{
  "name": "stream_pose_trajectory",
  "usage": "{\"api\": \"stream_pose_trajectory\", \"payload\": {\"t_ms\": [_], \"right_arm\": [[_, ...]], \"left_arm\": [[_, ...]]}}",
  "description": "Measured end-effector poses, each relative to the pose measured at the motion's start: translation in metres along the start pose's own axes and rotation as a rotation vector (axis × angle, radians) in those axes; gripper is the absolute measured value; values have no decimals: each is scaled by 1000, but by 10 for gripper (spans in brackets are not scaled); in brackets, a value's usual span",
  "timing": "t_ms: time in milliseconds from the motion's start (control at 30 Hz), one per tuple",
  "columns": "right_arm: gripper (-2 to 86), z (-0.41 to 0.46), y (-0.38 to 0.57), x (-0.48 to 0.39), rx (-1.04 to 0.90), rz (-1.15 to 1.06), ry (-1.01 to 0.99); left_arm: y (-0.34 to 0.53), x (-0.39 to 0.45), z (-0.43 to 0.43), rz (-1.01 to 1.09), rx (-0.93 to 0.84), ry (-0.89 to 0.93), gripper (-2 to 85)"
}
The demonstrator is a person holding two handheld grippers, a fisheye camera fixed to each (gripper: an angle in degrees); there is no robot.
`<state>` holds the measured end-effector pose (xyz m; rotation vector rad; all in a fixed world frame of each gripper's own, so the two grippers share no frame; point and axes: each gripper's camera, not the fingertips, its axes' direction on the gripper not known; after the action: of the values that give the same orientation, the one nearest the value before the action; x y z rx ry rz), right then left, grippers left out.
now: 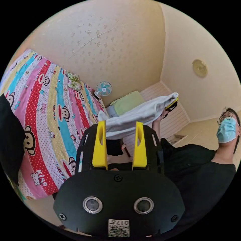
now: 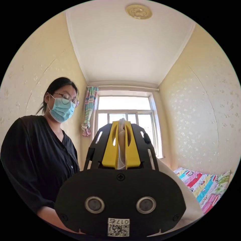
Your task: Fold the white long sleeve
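Observation:
The white long sleeve (image 1: 143, 113) hangs in the air as a bunched band, stretched between the two grippers. My left gripper (image 1: 120, 124) is open, its yellow jaws set wide apart, and one end of the white cloth lies across the gap at their tips. The other end goes up to the right gripper (image 1: 172, 105), held in a raised hand. In the right gripper view my right gripper (image 2: 122, 123) is shut on a fold of the white long sleeve (image 2: 122, 143), which also drapes down past the gripper body (image 2: 185, 198).
A bed with a striped cartoon sheet (image 1: 47, 113) lies to the left, with a black garment (image 1: 10, 140) on its edge. A small fan (image 1: 103, 88) and a green pad (image 1: 128, 101) are beyond it. The person (image 2: 37, 155) stands close, with a window (image 2: 125, 110) behind.

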<state>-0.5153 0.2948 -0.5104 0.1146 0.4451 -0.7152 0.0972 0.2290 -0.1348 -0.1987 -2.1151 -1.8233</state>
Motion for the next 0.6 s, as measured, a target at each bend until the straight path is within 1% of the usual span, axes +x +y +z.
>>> {"api": "stream_pose_trajectory", "payload": {"t_ms": [100,133,167,200,233,267,300,333,367,433,500,567,600], "right_arm": [[15,10,-23,-17,-35,-56,74],[16,11,-32,-23,-31,-74,92],[16,11,-39,-27,-13,-79,97],[17,10,-43,-29,-2,-80,90],[17,8,-49,-31,13,-81,65],[17,5,-55,-32,29,-72,39],[16,2,-57,-33,40,-66,30],[16,-3,-60,-35,62,-55,18],[16,-9,-62,-36,80,-47,0],[15,-18,-63,-37,102,-37,-33],[15,-25,-62,-37,123,-25,-61],[14,-30,-60,-31,148,-5,-97],[14,-32,-58,-28,157,4,-116]], "left_arm": [[-13,50,33,209,-67,-82,171],[-13,69,44,292,-84,-136,177],[-12,77,48,332,-89,-164,179],[-10,90,53,384,-76,-247,182],[-7,96,51,411,-24,-336,183],[-6,97,47,421,8,-370,182],[-5,95,35,412,91,-426,178],[-6,89,18,403,172,-435,172],[-7,86,9,401,204,-420,171],[-16,69,-18,394,257,-330,168],[-27,57,-19,382,232,-323,172],[-38,49,-4,405,185,-368,185],[-47,40,9,441,137,-332,191]]}}
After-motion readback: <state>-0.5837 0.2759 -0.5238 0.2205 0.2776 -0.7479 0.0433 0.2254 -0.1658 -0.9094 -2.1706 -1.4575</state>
